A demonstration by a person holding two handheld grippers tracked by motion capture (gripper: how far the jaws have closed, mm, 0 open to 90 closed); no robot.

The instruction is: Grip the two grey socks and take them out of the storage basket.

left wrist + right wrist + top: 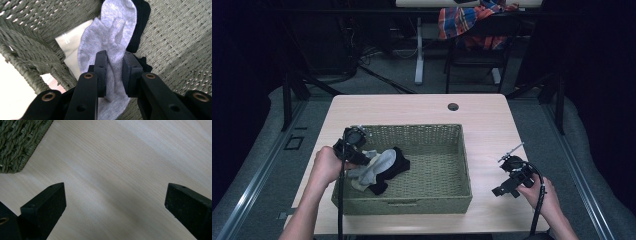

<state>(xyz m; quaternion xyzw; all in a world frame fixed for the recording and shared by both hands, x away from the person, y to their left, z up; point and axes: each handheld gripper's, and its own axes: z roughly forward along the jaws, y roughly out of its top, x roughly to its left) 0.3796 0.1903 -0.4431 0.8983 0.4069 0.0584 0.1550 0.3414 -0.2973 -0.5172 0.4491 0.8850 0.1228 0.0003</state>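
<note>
A woven olive basket (412,129) sits on the light wooden table (492,130). At the basket's left end lies a small heap of socks: a grey sock (379,161), a black sock (400,165) and a beige one (357,184). My left gripper (362,159) reaches in over the left wall and is shut on the grey sock. In the left gripper view, both pads pinch a fold of the grey sock (110,32) at the left gripper (115,62), with the black sock (141,22) and the beige sock (72,45) beneath. My right gripper (506,189) hovers over bare table right of the basket, open and with nothing between its pads (115,200).
A round cable hole (453,106) sits near the table's far edge. Behind the table, a plaid cloth (472,22) hangs over a chair. The basket's corner (17,142) appears at the upper left of the right gripper view. The right half of the basket floor (437,165) is bare weave.
</note>
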